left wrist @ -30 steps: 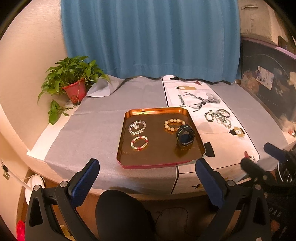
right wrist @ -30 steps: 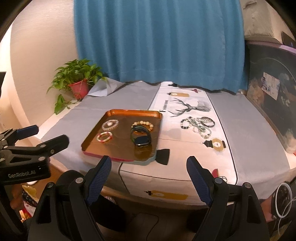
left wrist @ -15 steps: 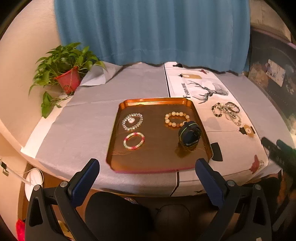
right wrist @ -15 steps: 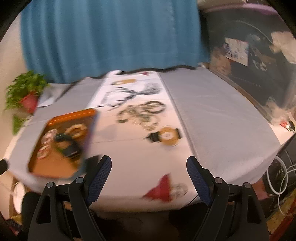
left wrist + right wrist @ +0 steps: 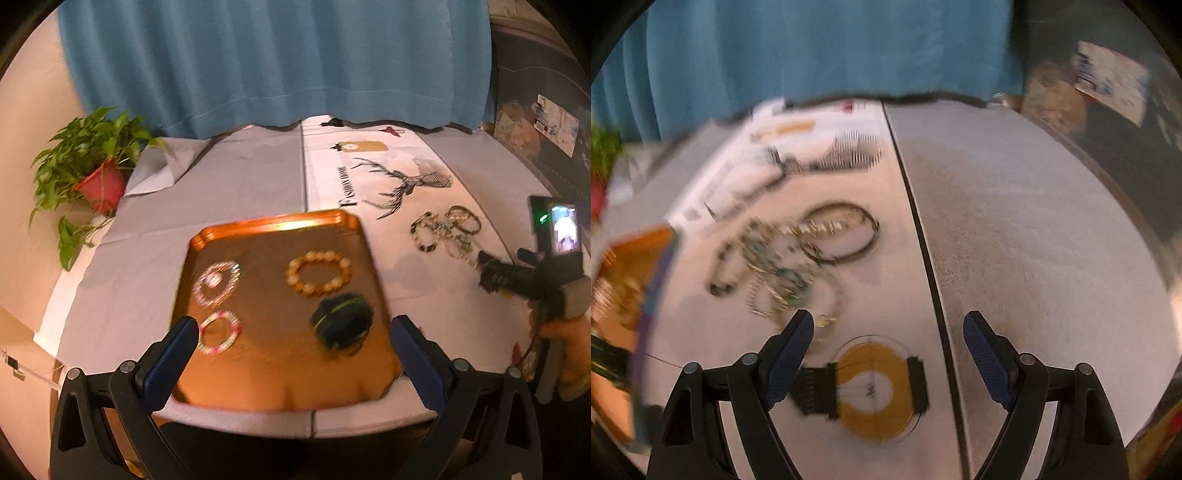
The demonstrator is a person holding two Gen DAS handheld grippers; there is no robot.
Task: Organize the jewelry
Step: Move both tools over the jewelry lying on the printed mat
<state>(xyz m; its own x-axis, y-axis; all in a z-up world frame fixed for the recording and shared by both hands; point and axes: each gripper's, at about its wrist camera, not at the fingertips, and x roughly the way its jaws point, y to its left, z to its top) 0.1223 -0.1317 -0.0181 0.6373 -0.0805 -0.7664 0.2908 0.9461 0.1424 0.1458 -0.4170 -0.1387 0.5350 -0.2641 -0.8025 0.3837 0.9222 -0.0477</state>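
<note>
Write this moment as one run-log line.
left claw: open, above tray | right claw: open, empty, near loose bracelet pile | tray: three bracelets, watch

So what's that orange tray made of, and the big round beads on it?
The tray looks like lacquered plastic or metal: its coppery surface is glossy and reflects the light, so I can't tell which. The beaded bracelet seems to be polished wood or stone: smooth, honey-coloured round beads with a soft shine.

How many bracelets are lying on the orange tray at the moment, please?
3: a silvery bracelet at the far left, a pink-and-white bracelet at the near left, and an amber bead bracelet at the far right, behind the black watch.
</note>
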